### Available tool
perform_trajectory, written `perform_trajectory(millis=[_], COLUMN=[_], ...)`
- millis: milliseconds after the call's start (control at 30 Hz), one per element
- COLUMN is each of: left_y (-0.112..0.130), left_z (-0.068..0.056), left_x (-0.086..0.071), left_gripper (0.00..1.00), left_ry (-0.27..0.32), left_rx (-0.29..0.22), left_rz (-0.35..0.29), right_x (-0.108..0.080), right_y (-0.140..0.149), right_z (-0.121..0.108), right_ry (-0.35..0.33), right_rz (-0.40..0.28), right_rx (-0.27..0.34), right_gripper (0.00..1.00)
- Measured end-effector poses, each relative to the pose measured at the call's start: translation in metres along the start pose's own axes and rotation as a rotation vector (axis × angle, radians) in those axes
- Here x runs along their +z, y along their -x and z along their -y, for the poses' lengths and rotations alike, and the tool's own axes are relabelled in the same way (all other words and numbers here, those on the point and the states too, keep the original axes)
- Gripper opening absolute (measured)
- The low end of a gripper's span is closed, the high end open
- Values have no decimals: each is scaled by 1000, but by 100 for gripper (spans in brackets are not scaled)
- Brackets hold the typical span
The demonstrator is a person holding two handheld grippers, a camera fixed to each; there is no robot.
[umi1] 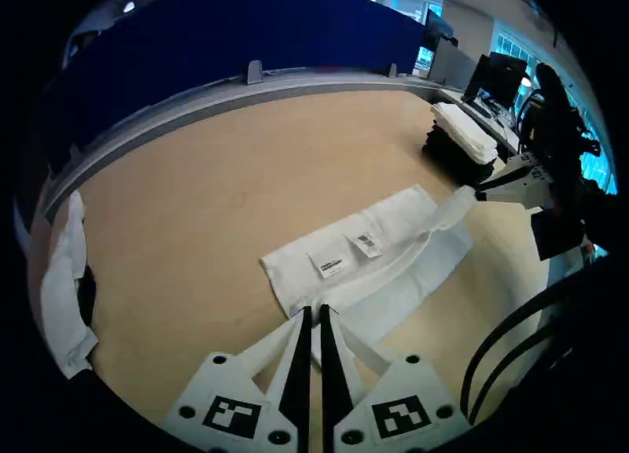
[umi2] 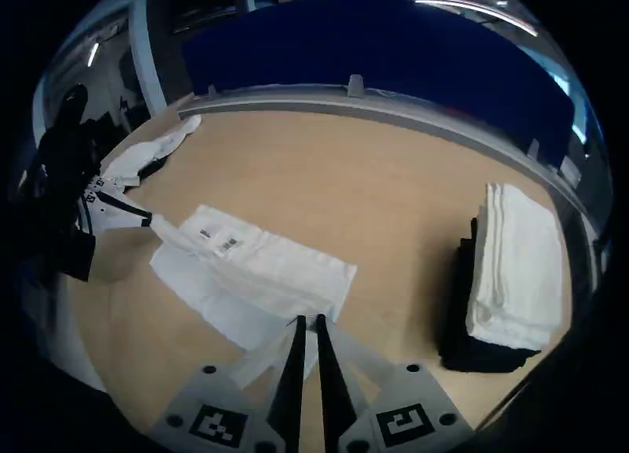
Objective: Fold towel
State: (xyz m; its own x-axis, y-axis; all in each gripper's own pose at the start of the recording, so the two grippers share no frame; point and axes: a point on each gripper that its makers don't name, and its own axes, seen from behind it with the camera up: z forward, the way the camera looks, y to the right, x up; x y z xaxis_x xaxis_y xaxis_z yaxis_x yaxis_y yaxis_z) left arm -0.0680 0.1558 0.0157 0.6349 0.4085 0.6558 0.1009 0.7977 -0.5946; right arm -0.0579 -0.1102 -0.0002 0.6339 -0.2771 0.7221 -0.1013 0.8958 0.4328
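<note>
White towel (umi1: 377,252) is stretched out mid-frame on the wooden surface (umi1: 236,162). The left hand-held gripper (umi1: 314,311) and right hand-held gripper (umi2: 308,321), bottom centre, each pinch an end.

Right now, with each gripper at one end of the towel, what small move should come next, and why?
Probably carry both pinched ends together across the towel, keeping it taut. The left gripper and right gripper each pinch an end, the cloth between them is partly doubled, and the fold looks unfinished.
</note>
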Motion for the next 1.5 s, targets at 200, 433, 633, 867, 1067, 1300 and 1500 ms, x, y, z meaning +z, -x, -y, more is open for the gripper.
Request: perform_trajectory(millis=[200, 433, 633, 867, 1067, 1300, 1500], left_y=[2, -1, 2, 1, -2, 3, 8], left_z=[6, 13, 17, 19, 24, 25, 21], left_x=[14, 26, 30, 31, 25, 14, 5], left_gripper=[7, 8, 9, 21, 37, 56, 85], left_ry=[-15, -37, -51, -68, -76, -81, -86], left_rx=[11, 19, -1, 9, -21, -60, -75], left_rz=[24, 28, 32, 32, 20, 5, -8], right_x=[14, 25, 31, 35, 34, 28, 23], right_y=[-1, -1, 3, 2, -2, -4, -2], right_z=[-5, -9, -10, -13, -18, -18, -15], right_ry=[-2, 4, 7, 13, 38, 39, 33], right_rz=[22, 39, 43, 32, 20, 9, -3], right_rx=[9, 14, 33, 58, 52, 58, 66], right_gripper=[10, 10, 10, 11, 26, 69, 100])
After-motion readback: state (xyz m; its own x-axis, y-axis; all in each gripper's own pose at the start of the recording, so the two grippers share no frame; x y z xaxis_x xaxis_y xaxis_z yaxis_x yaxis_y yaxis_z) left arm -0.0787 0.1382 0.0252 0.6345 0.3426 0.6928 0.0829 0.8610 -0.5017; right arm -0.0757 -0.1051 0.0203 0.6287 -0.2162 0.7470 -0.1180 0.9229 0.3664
